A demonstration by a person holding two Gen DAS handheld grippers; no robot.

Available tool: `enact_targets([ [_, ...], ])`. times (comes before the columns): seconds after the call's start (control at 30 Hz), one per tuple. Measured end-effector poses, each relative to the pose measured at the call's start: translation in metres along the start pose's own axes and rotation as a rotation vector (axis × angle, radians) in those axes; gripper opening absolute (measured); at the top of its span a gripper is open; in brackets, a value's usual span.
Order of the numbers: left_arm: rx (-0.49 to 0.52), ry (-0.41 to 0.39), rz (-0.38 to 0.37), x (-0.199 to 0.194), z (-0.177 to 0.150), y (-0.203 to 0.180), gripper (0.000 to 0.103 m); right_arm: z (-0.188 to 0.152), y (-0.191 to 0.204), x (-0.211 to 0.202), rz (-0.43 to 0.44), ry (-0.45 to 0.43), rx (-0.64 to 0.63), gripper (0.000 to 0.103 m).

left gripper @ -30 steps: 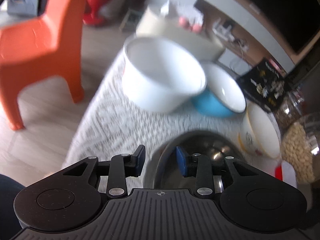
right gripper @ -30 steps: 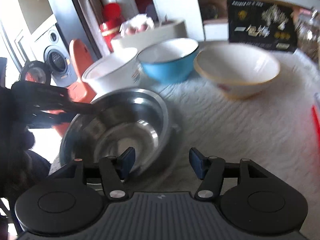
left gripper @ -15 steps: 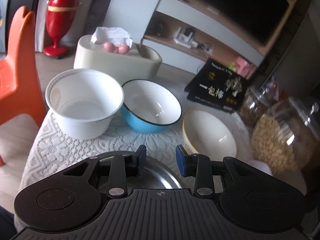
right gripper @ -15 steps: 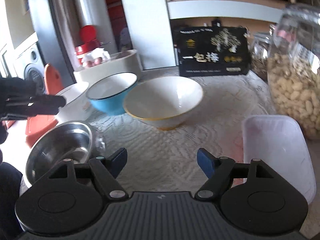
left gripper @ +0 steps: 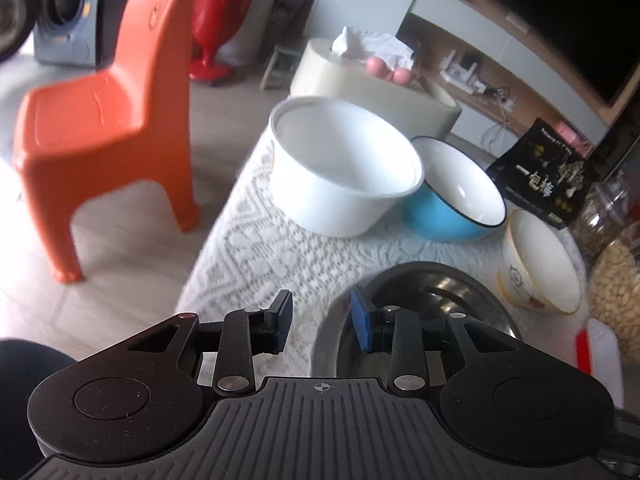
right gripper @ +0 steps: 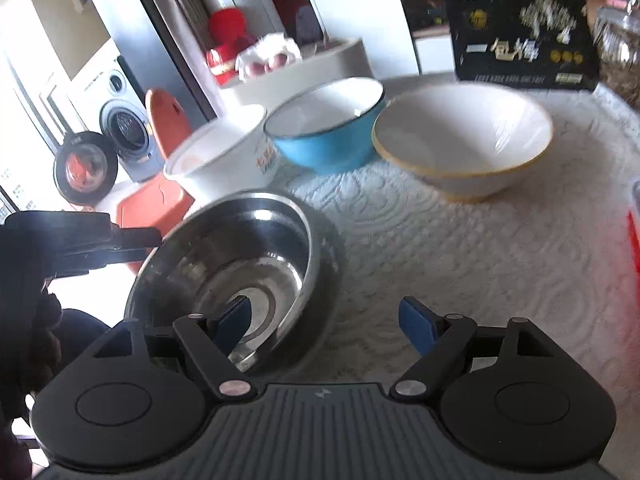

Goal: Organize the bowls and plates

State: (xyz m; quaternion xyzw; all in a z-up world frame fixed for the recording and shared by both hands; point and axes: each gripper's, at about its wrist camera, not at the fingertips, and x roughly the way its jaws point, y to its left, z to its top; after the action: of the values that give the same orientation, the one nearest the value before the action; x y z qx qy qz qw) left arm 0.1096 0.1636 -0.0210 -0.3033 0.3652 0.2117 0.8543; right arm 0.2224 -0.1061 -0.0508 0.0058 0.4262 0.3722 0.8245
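Steel bowl [left gripper: 420, 300] sits at the table's near-left edge. Our left gripper [left gripper: 320, 316], half open, empty, straddles its left rim; right gripper [right gripper: 326, 322], wide open, straddles the near-right rim.

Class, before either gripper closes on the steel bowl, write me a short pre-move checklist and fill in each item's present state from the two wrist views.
1. Left gripper open, fingers either side of the steel bowl rim: ok.
2. Right gripper open and holding nothing: ok.
3. Right gripper straddling the rim: ok, one finger over the inside, one outside.
4. Steel bowl holds nothing: ok.
5. White tub, blue bowl and yellow-rimmed bowl upright, unstacked: ok.
6. Whether the white tub touches the blue bowl: cannot tell.
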Motion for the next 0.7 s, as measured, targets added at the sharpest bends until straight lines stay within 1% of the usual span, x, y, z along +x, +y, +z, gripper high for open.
enact_targets([
  [0.07, -0.008, 0.007, -0.03, 0.004, 0.002, 0.002, 0.038, 0.002, 0.002, 0.015, 0.016, 0.056, 0.019, 0.066],
  [0.13, -0.009, 0.006, -0.041, 0.006, 0.003, 0.002, 0.039, 0.001, 0.002, 0.029, 0.052, 0.117, 0.047, 0.06],
  [0.17, -0.008, 0.005, -0.041, 0.006, 0.002, 0.002, 0.039, 0.0, 0.002, 0.033, 0.064, 0.128, 0.06, 0.06],
  [0.2, -0.009, 0.004, -0.046, 0.007, 0.002, 0.003, 0.037, 0.001, 0.005, 0.033, 0.054, 0.114, 0.051, 0.06],
  [0.23, -0.014, 0.003, -0.057, 0.008, 0.003, 0.004, 0.036, 0.002, 0.008, 0.035, 0.051, 0.12, 0.038, 0.057],
  [0.33, -0.015, 0.011, -0.085, 0.011, 0.005, 0.007, 0.036, 0.001, 0.01, 0.037, 0.048, 0.125, 0.027, 0.056],
  [0.4, 0.018, 0.008, -0.074, 0.01, 0.004, 0.006, 0.04, 0.0, 0.013, 0.038, 0.041, 0.125, 0.007, 0.056],
  [0.47, 0.069, -0.001, -0.062, 0.009, 0.003, 0.002, 0.041, 0.001, 0.013, 0.039, 0.033, 0.126, -0.005, 0.056],
  [0.5, 0.084, -0.005, -0.06, 0.01, 0.003, 0.0, 0.041, 0.001, 0.014, 0.038, 0.031, 0.127, -0.014, 0.056],
  [0.57, 0.086, -0.001, -0.063, 0.012, 0.005, -0.001, 0.041, 0.002, 0.014, 0.038, 0.041, 0.129, -0.023, 0.056],
  [0.6, 0.086, 0.003, -0.063, 0.012, 0.005, -0.002, 0.039, 0.003, 0.014, 0.038, 0.046, 0.13, -0.024, 0.056],
  [0.7, 0.125, 0.037, -0.062, 0.012, 0.001, -0.007, 0.038, 0.005, 0.011, 0.042, 0.042, 0.131, -0.018, 0.056],
])
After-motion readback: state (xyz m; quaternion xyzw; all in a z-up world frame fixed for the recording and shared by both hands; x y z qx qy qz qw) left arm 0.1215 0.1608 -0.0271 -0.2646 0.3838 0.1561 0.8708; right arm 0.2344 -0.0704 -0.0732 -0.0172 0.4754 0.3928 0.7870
